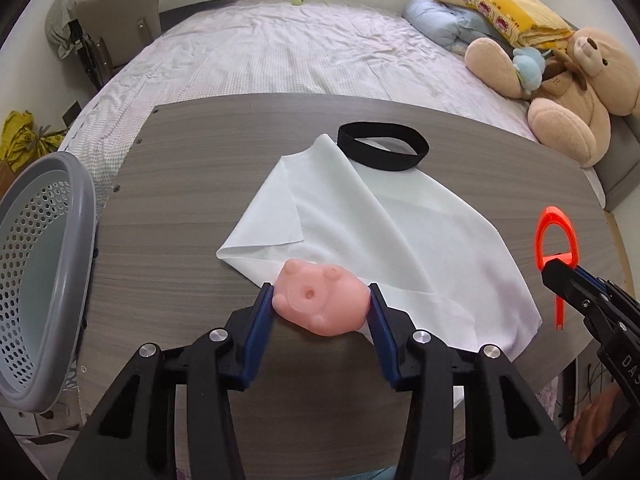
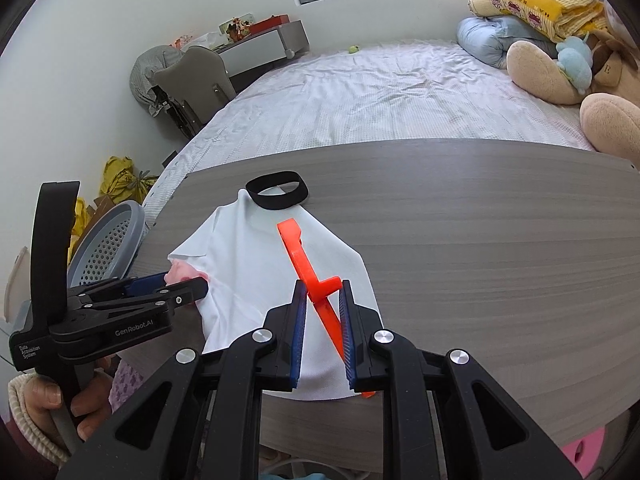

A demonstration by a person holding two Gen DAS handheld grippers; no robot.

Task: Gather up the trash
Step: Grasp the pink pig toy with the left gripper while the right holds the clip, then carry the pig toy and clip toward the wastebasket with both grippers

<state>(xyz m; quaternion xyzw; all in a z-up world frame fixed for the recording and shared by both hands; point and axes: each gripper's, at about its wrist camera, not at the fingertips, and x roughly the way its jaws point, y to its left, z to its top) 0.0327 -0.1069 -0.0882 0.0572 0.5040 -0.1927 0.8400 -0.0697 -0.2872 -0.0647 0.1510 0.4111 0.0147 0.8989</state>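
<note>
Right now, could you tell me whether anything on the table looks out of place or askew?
The white cloth lies crooked with one edge folded over, and a black band rests on its far corner. Nothing looks spilled or broken.

Home bedroom, wide bed with wrinkled white sheet [image 1: 296,48], big beige plush teddy bear [image 1: 576,80], folded yellow quilt on blue pillow [image 2: 536,4], grey wood-grain table [image 2: 480,216] at bedside

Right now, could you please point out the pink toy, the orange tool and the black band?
pink toy [image 1: 318,304], left wrist view, its middle.
orange tool [image 2: 308,268], right wrist view, its flat shaft.
black band [image 1: 382,160], left wrist view, near edge.
</note>
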